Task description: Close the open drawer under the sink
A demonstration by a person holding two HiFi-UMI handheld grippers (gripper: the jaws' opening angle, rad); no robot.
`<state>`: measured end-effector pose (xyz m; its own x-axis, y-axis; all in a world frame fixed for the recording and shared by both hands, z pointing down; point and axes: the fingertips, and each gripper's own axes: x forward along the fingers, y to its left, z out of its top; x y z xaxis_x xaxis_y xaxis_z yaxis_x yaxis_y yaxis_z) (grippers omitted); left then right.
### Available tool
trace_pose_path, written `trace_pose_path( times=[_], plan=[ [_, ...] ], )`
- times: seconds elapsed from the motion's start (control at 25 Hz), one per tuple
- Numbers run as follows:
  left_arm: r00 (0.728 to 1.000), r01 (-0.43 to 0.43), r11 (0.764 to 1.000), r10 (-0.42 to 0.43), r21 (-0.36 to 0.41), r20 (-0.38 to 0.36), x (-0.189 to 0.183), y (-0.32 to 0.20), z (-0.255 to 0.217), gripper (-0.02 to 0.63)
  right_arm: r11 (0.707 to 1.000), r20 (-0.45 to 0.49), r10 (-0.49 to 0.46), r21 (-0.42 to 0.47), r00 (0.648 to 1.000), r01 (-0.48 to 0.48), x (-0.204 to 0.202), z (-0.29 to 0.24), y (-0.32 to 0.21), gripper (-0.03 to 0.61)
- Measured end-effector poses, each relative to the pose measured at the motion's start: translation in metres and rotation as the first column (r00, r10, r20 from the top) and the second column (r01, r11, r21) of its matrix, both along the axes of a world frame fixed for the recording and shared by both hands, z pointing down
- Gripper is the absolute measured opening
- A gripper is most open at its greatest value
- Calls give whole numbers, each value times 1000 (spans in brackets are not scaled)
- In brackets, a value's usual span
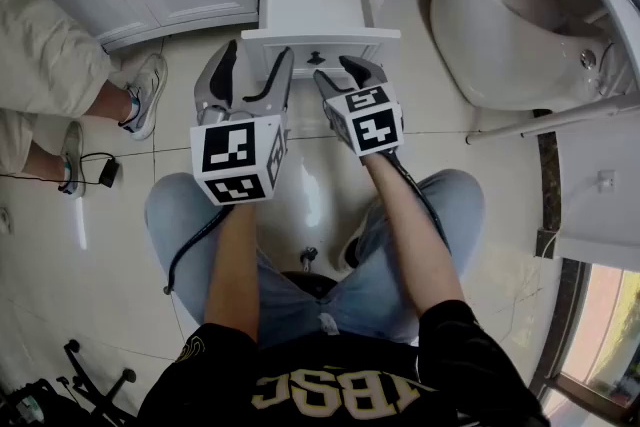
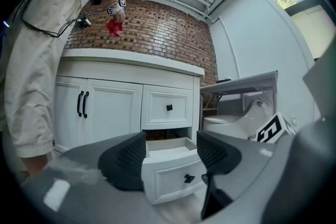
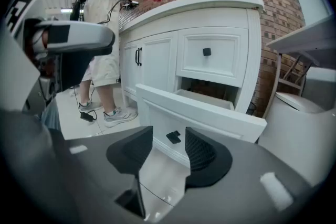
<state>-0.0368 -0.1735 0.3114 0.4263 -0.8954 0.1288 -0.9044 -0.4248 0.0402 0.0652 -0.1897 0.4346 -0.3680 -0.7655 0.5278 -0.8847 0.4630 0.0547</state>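
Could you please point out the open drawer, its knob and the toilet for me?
open drawer (image 1: 315, 10), head view, on its bare inside floor.
drawer knob (image 3: 173, 137), right gripper view, on the black knob's middle.
toilet (image 1: 500, 25), head view, on its white body.

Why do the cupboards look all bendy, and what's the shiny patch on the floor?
Left gripper view and right gripper view: a wide lens curves the cupboards and leaves dark corners. Head view: light glare on the glossy floor tiles.
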Motion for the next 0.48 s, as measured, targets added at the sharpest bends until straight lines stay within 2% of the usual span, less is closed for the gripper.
trace_pose_path(
  times=[0.16, 0.48],
  plan=[
    [1000, 0, 1000, 0, -5, -6, 0, -7, 2, 304, 999, -67, -28, -19, 997, 27, -9, 15, -13, 177],
    [999, 27, 999, -28, -16, -19, -15, -18, 4, 304, 996, -72, -36, -83, 997, 30, -26, 41, -34, 122]
  ],
)
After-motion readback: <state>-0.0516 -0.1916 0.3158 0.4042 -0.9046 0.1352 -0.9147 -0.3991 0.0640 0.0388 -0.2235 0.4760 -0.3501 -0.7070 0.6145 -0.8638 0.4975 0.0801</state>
